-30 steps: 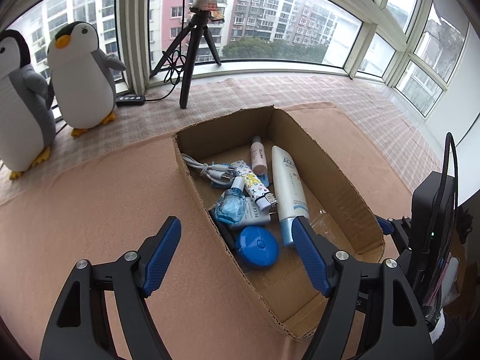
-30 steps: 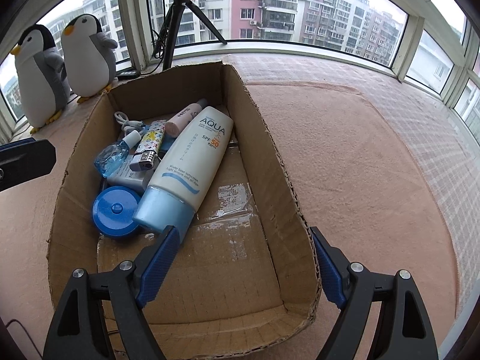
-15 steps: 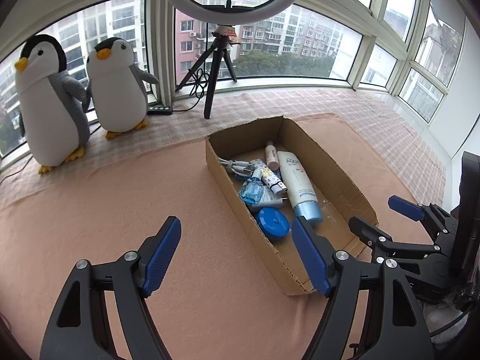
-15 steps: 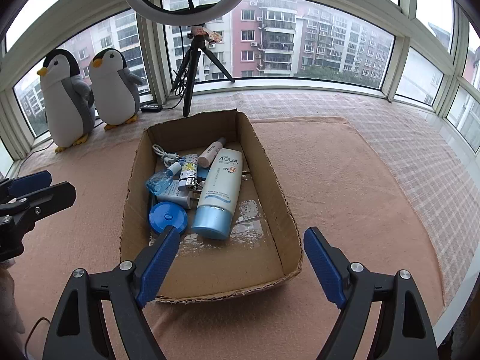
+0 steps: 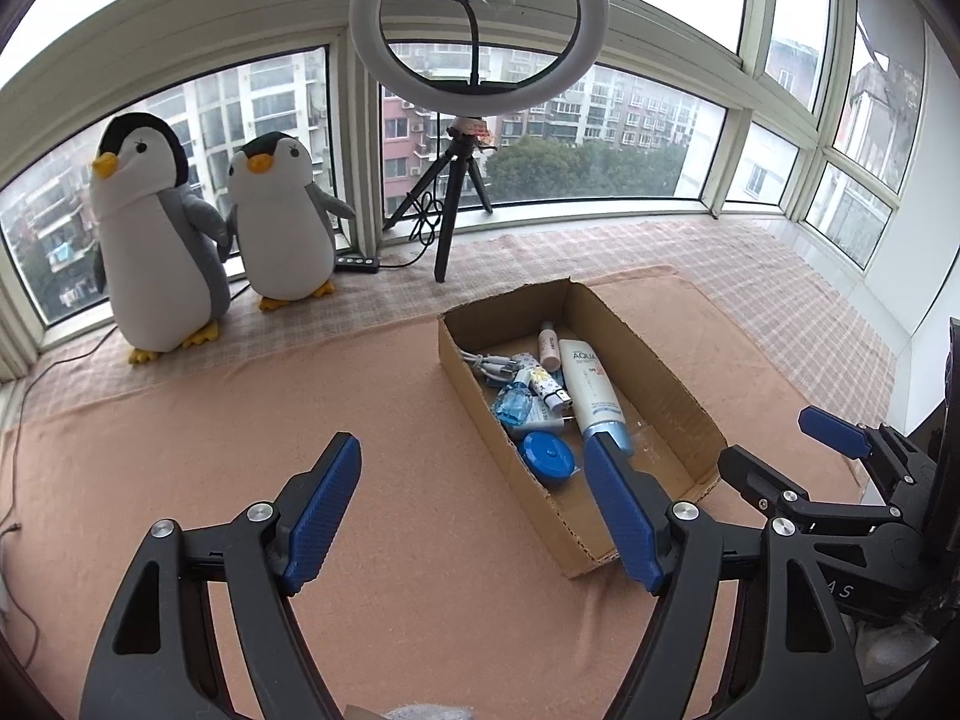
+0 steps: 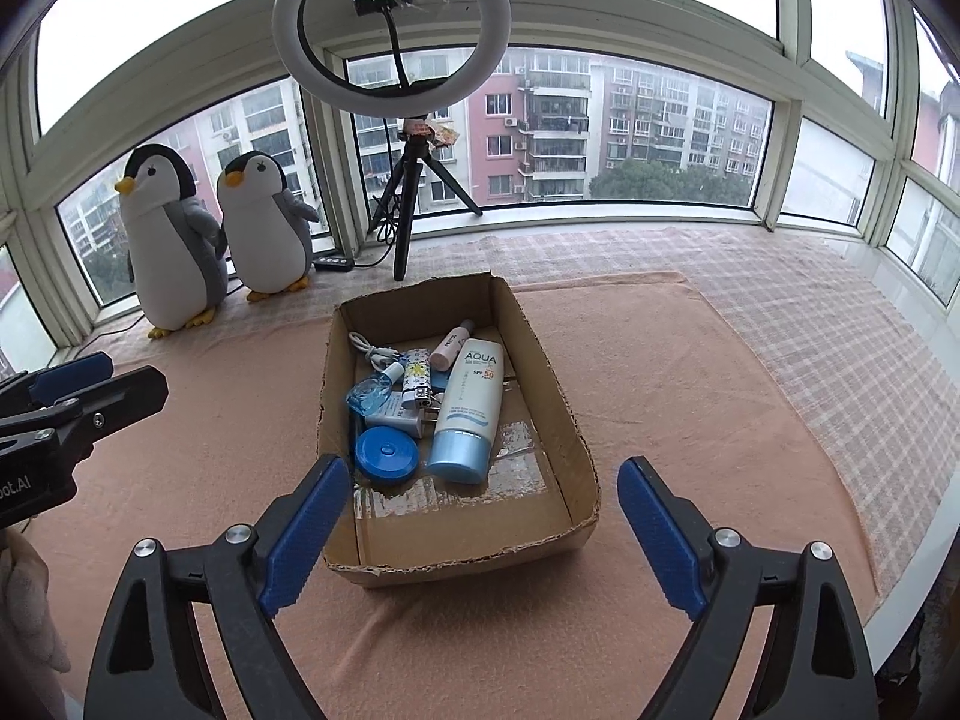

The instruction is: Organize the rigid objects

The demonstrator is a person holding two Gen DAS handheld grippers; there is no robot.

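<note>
A: From the left wrist, what's done?
B: The open brown cardboard box (image 5: 651, 360) on the peach cloth (image 5: 240, 420) holds the white AQUA sunscreen tube (image 5: 591, 387), a round blue tin (image 5: 547, 457) and small bottles. The left gripper (image 5: 474, 501) is spread wide, empty.

A: And the right wrist?
B: Same box (image 6: 540, 360); nothing loose lies outside it. The right gripper (image 6: 483, 519) gapes, holding nothing. Packing looks finished, I'd judge.

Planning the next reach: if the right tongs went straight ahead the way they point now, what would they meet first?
Probably the cardboard box: its near wall sits between the open right tongs. Past it, the blue sunscreen cap. Depth is unclear, so they might pass above the rim.
</note>
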